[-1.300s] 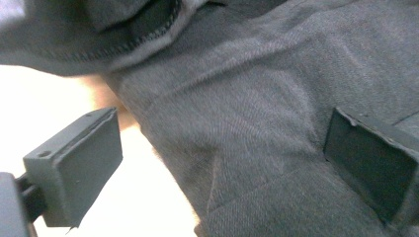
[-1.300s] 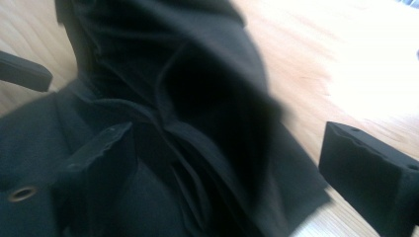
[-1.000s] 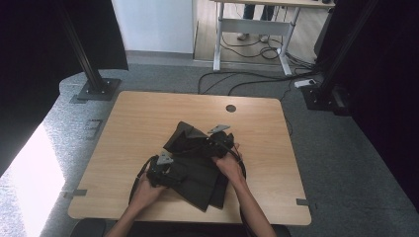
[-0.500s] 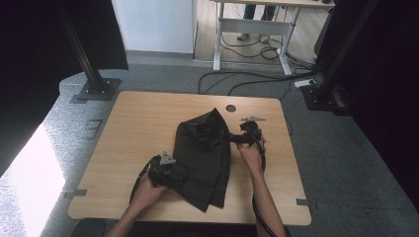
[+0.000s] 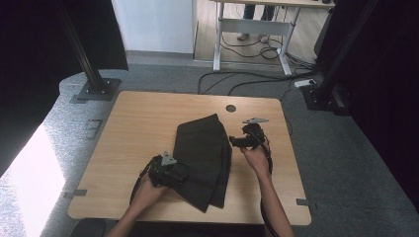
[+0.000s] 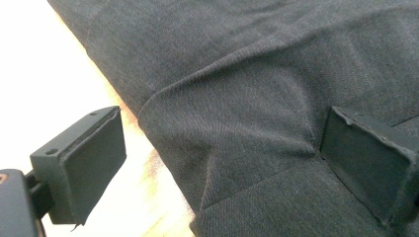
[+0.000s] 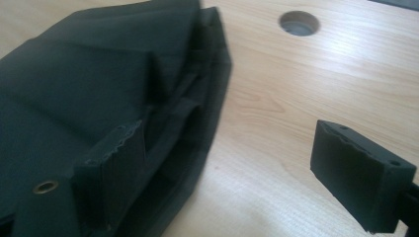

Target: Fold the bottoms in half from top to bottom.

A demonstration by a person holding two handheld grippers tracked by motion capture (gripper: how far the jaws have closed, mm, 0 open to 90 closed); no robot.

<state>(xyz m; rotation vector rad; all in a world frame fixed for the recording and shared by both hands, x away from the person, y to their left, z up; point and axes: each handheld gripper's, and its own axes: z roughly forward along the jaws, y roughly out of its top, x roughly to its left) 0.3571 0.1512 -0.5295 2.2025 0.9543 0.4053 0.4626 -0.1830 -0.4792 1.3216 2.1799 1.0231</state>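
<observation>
Your folded dark cloth (image 5: pixel 202 158) lies on the desk (image 5: pixel 128 128), a little toward the near edge and about midway between the left and right edges. It runs from a narrower end pointing at the far edge down to a wider, layered end close to the near edge, where several stacked edges show along its right side.

Your left gripper (image 5: pixel 168 173) sits at the cloth's near-left edge, not far from the near edge of the desk. In the left gripper view its jaws stand wide apart: one pad is over bare wood just off the cloth's edge, the other rests against the fabric (image 6: pixel 257 128), and a soft ridge of cloth rises between them. Nothing is pinched.

Your right gripper (image 5: pixel 243 140) is just beside the cloth's right edge, on the side toward the right edge of the desk, with your hand (image 5: pixel 257 158) behind it. In the right gripper view its jaws are also spread wide: one pad is down among the stacked layers (image 7: pixel 123 98) at the cloth's edge, the other hangs over bare wood, well apart from the fabric. It grips nothing.

Past the cloth's far end, the round cable hole (image 5: pixel 230 107) sits near the desk's far edge.
</observation>
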